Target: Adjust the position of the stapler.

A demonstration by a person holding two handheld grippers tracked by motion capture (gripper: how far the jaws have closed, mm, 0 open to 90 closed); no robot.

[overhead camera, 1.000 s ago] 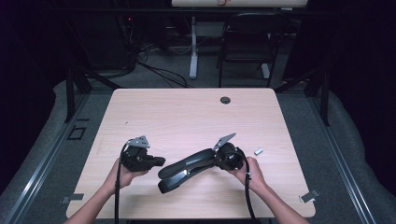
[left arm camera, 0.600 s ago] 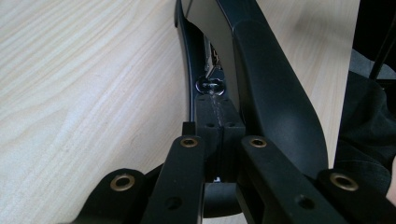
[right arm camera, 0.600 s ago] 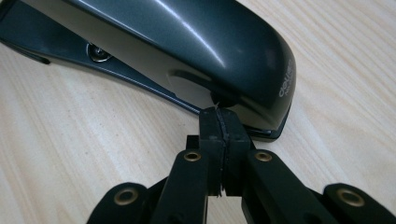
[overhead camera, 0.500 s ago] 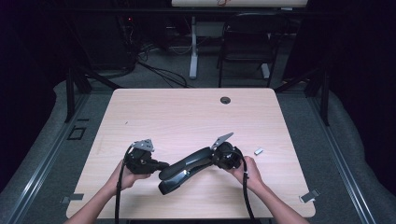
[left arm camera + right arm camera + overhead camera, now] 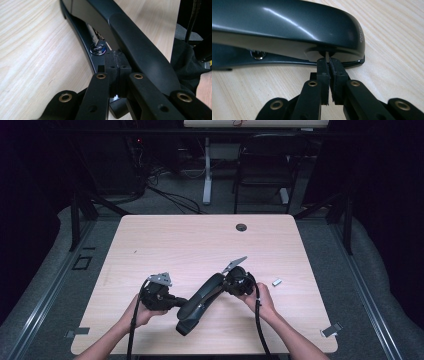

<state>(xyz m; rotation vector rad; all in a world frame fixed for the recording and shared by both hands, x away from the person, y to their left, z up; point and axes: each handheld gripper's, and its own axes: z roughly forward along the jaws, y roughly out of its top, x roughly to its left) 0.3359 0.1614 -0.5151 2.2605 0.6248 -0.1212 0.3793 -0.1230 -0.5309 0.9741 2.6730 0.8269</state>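
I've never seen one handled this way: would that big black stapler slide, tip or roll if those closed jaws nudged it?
The stapler lies long and low on the smooth table, so it would probably slide or pivot, not roll. Its glossy top looks slippery. It seems rigid and fairly heavy.

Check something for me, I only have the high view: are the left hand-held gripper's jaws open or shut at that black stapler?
Observer: Shut. In the left gripper view the left hand-held gripper has its pads pressed together with nothing between them, tips at the side of the stapler.
Operator: Right one?
Observer: The right hand-held gripper is also shut, with its tips at the stapler's rounded end, just under the top arm.
Operator: Anything inside the stapler's gap?
Observer: A shiny metal stud sits on the base, just beyond the left tips.
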